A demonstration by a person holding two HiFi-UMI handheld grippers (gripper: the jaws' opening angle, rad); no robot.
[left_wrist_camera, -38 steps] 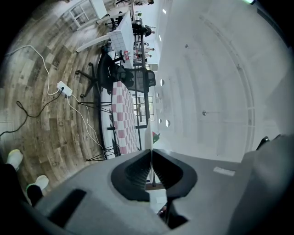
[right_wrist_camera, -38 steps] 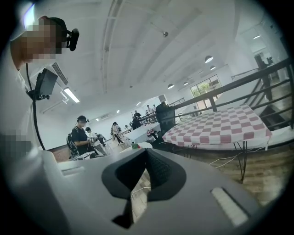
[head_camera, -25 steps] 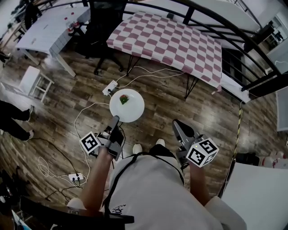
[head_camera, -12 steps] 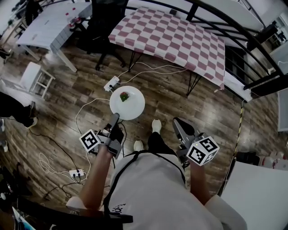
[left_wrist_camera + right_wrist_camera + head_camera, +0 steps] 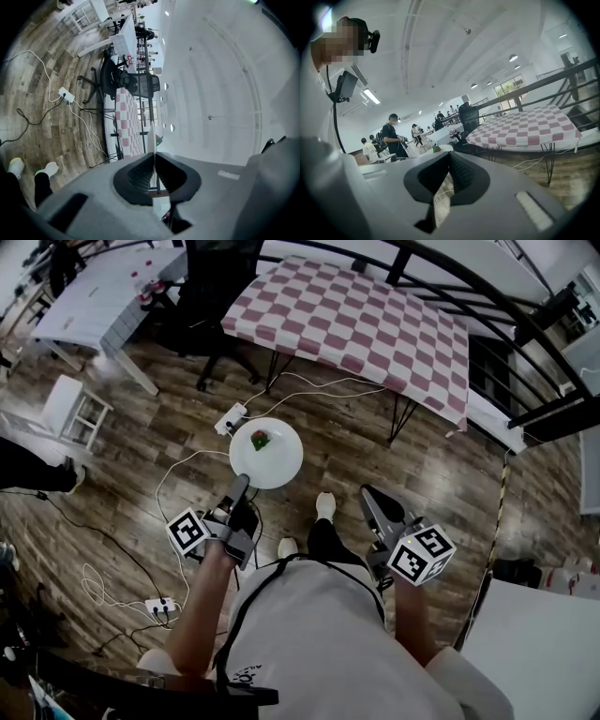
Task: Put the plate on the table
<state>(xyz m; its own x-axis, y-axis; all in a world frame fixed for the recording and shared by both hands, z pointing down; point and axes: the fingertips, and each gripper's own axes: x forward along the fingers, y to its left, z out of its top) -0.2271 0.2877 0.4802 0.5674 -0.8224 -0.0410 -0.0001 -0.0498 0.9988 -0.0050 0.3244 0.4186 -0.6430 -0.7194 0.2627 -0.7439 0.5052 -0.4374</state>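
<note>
A white plate (image 5: pixel 272 463) with a small red and green bit of food (image 5: pixel 260 440) on it hangs over the wooden floor in the head view. My left gripper (image 5: pixel 238 487) is shut on its near rim. In the left gripper view the plate (image 5: pixel 151 138) shows edge-on, pinched between the jaws. The table with the red-and-white checked cloth (image 5: pixel 356 315) stands ahead of the plate, apart from it. My right gripper (image 5: pixel 367 495) is held at the right, shut with nothing in it; in its own view its tips (image 5: pixel 449 154) meet and the plate (image 5: pixel 443 148) lies beyond.
A black office chair (image 5: pixel 220 296) stands at the checked table's left end. A power strip (image 5: pixel 229 419) and cables lie on the floor under the plate. A white stool (image 5: pixel 70 407), a grey table (image 5: pixel 103 296) and a black railing (image 5: pixel 487 296) surround the area. People (image 5: pixel 393 136) stand far off.
The person has stepped forward, one foot now ahead of the other. The plate in the left gripper has moved a little toward the checked table. Both grippers keep their state.
</note>
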